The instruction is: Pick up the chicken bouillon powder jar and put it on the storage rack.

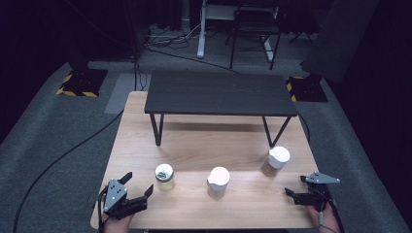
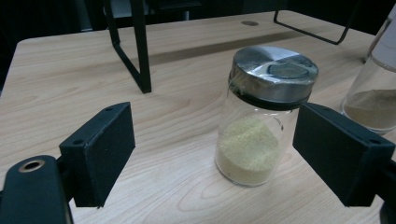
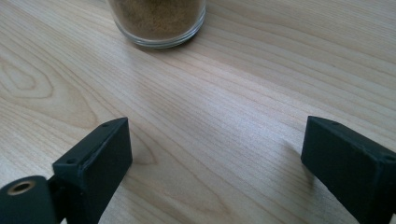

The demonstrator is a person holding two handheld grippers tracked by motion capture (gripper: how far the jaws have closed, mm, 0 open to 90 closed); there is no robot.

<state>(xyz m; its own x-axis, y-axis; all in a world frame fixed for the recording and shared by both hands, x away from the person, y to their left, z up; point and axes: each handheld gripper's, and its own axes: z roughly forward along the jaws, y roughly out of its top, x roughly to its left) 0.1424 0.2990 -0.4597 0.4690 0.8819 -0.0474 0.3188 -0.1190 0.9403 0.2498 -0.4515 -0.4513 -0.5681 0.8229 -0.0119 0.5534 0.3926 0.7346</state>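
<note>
The wooden table (image 1: 194, 145) is lying under me — my left claw (image 2: 212, 149) is gaping, released, around the steel-lidded jar (image 2: 261, 121), not touching.

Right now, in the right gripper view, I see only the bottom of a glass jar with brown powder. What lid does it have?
Observer: A white lid. The brown-powder jar stands upright ahead of the right gripper, untouched.
Operator: Are there other jars?
Observer: Two more: a white-lidded jar in the middle and a metal-lidded jar to its left.
Operator: What does the left gripper do?
Observer: The left gripper faces the metal-lidded jar, jaws open, not touching it.
</note>
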